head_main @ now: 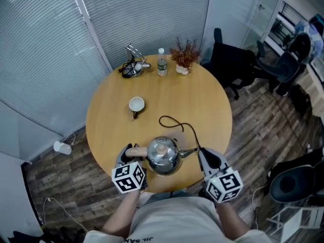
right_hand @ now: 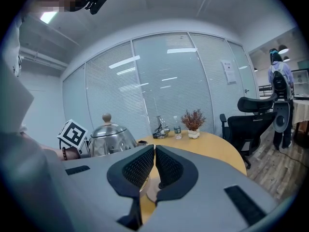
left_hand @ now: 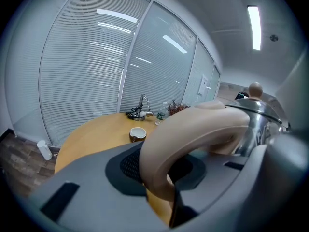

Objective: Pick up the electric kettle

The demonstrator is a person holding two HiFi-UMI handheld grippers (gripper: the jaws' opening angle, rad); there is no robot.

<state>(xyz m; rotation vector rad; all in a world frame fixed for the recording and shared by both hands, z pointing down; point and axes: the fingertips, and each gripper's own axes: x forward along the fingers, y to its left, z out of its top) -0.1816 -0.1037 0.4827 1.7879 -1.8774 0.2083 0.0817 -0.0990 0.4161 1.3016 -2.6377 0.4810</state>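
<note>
Head view is showing the electric kettle (head_main: 163, 157) sitting at the near edge of the round tabletop (head_main: 202, 100), right between the two grippers.

On the left, the left gripper (head_main: 130, 153) is reaching in from the near side, pointing at the kettle and tilting slightly down. In the left gripper view its fingers (left_hand: 128, 164) are clamping the beige handle (left_hand: 193, 129), which is arching across between the pads.

So the grasp is looking done, and the lift is the part remaining. I am not able to tell whether the steel body is already clearing the tabletop.

On the right, the right gripper (head_main: 203, 155) is hovering just beside the spout (head_main: 190, 153), angling inward and a little downward. The right gripper view is showing its fingers (right_hand: 137, 170) resting together with nothing between them, so this hand is taking no share of the load.
</note>
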